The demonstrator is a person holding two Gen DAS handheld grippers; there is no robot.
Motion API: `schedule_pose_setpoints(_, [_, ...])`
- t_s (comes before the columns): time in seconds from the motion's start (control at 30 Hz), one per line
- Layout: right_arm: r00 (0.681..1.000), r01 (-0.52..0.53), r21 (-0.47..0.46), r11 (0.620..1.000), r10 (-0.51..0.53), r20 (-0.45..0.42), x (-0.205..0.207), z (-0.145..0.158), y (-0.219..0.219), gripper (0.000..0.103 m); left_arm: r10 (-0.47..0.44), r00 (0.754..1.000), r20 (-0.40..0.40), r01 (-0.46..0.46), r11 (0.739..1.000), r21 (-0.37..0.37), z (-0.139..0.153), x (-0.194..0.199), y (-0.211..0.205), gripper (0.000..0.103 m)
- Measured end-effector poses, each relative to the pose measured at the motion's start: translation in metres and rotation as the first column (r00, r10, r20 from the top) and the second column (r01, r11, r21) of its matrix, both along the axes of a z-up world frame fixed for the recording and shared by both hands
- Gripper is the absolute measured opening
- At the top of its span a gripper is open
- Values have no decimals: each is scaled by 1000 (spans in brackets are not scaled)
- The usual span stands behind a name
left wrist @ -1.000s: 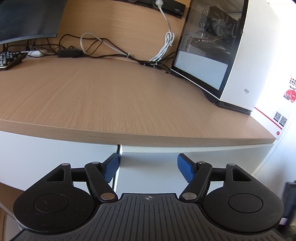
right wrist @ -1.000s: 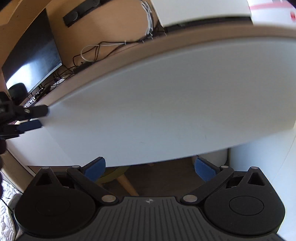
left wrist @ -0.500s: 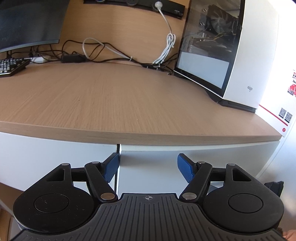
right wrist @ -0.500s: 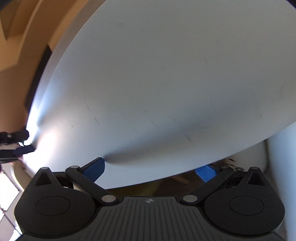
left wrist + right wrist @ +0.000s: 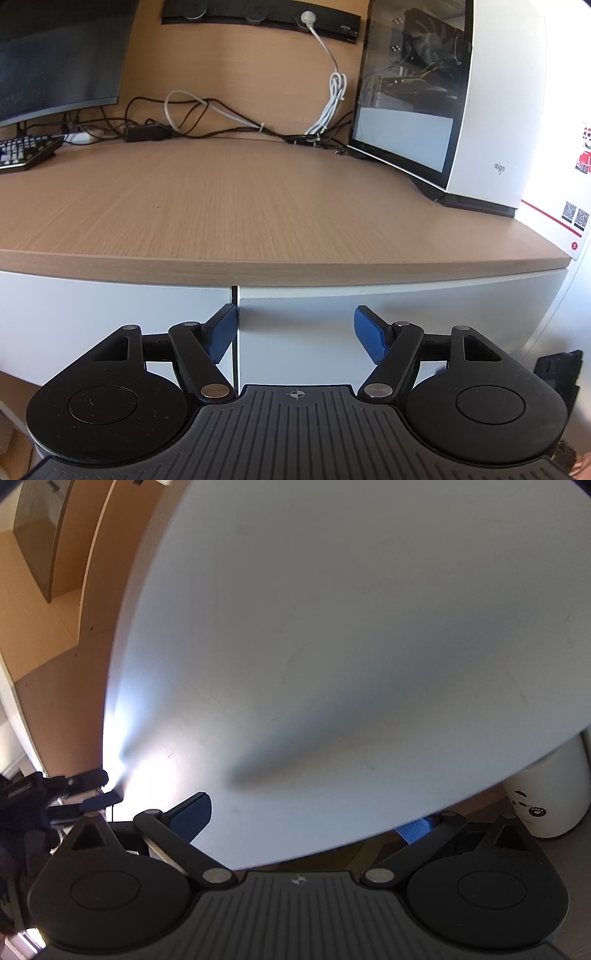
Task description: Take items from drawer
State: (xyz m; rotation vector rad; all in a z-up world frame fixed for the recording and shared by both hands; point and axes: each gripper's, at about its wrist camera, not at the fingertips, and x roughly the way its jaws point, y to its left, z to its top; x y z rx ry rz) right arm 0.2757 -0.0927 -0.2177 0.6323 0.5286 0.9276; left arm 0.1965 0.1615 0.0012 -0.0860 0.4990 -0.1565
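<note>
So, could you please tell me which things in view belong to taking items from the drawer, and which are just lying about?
For the job:
- white drawer front, shut
- left gripper, open
- right gripper, open at the drawer front's lower edge

Just lying about:
- computer case
- monitor
- keyboard
- cables
- white bin

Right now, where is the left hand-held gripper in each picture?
Left wrist view: the left hand-held gripper sits at the bottom middle, jaws open.
Right wrist view: small, at the far left edge, low down.
Shared landmark: the white drawer front, ahead in both views.
</note>
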Motion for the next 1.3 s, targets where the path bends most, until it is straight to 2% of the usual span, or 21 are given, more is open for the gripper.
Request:
schedule_pose_setpoints(0.13, [996,-48,-99,994,55,75,-16,6,5,103,5,1000,1,-5,1000,10,0,-1,-2,74])
schedule_pose_setpoints(0.3, [995,-43,-105,994,52,81,-11,2,12,103,4,1000,6,-4,1000,4,-1,-2,0,74])
schedule_pose_setpoints(0.33, [996,-36,-79,996,43,77,-11,-1,12,103,6,1000,8,-6,1000,-4,-2,-2,1,74])
schedule_pose_setpoints(0.4, [1000,-6,45,999,5,29,-9,-6,2,103,17,1000,13,-17,1000,-21,-2,-2,1,74])
schedule_pose_setpoints(0.47, [999,41,163,986,-36,-29,-6,-14,-8,103,29,999,19,-28,999,-33,-3,-2,1,73])
schedule_pose_setpoints(0.57, [995,83,255,963,-68,-66,-8,-24,-11,103,25,999,24,-25,999,-26,-4,-4,2,72])
schedule_pose_setpoints(0.7, [984,166,250,954,-178,25,-7,-31,-3,103,22,999,32,-20,999,-40,-5,-4,5,71])
schedule_pose_setpoints(0.77, [977,179,285,942,-203,57,1,-37,-2,103,16,999,37,-14,999,-33,-5,-5,5,71])
schedule_pose_setpoints(0.83, [989,117,324,939,-140,46,11,-46,-1,103,9,999,42,-8,1000,-28,-6,-6,6,71])
schedule_pose_setpoints(0.97, [993,89,302,949,-107,43,11,-40,-14,103,-5,999,39,5,1000,-17,-5,-6,6,71])
schedule_pose_setpoints(1.1, [996,93,351,932,-83,-44,16,-41,-20,103,-9,1000,26,10,1000,-17,-3,-7,7,71])
schedule_pose_setpoints(1.3, [996,76,314,946,-57,-69,12,-35,-22,103,-1,1000,16,1,999,-33,-3,-15,7,71])
